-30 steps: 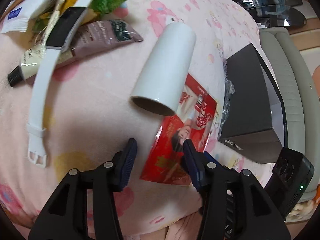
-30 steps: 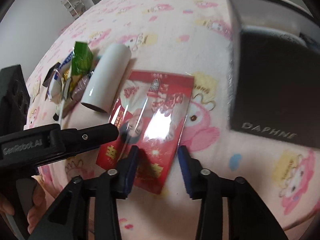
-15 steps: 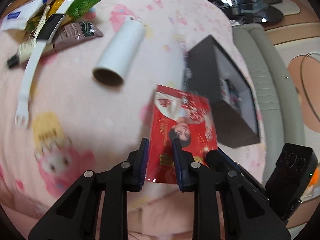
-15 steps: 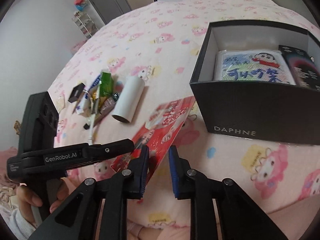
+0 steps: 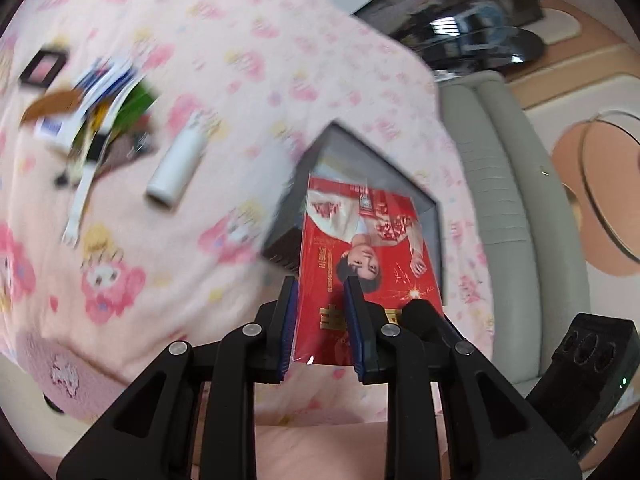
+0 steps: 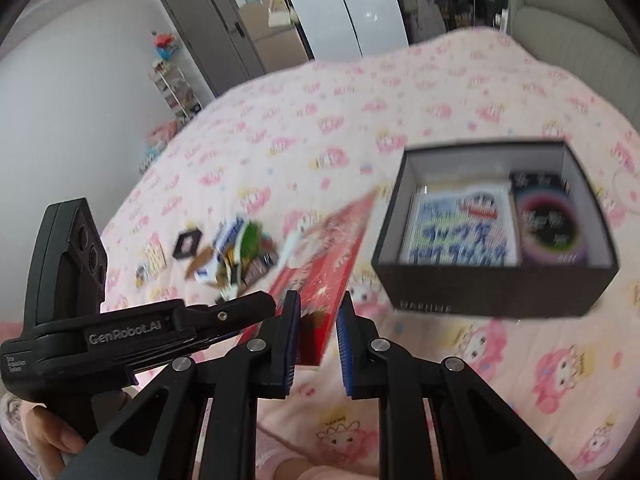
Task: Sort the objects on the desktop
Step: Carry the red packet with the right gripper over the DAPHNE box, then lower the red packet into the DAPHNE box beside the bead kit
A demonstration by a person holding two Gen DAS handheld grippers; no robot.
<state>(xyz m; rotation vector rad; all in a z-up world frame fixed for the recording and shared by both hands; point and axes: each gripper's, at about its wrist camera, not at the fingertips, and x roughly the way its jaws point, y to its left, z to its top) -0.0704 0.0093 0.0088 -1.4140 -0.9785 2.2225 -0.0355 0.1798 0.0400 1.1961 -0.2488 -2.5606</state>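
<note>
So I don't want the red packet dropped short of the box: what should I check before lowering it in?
1. Left claw shut on the red packet: ok.
2. Right claw shut on the same packet: ok.
3. Packet lifted off the pink blanket: ok.
4. Black box open on top: ok.
5. Room left beside the items already inside: cannot tell.
6. Packet fully over the box opening: not ok in the right wrist view.

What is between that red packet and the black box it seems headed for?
Nothing visible. The red packet, held in both grippers, hangs off the blanket beside the open box. Two items already lie inside, leaving little bare floor.
</note>
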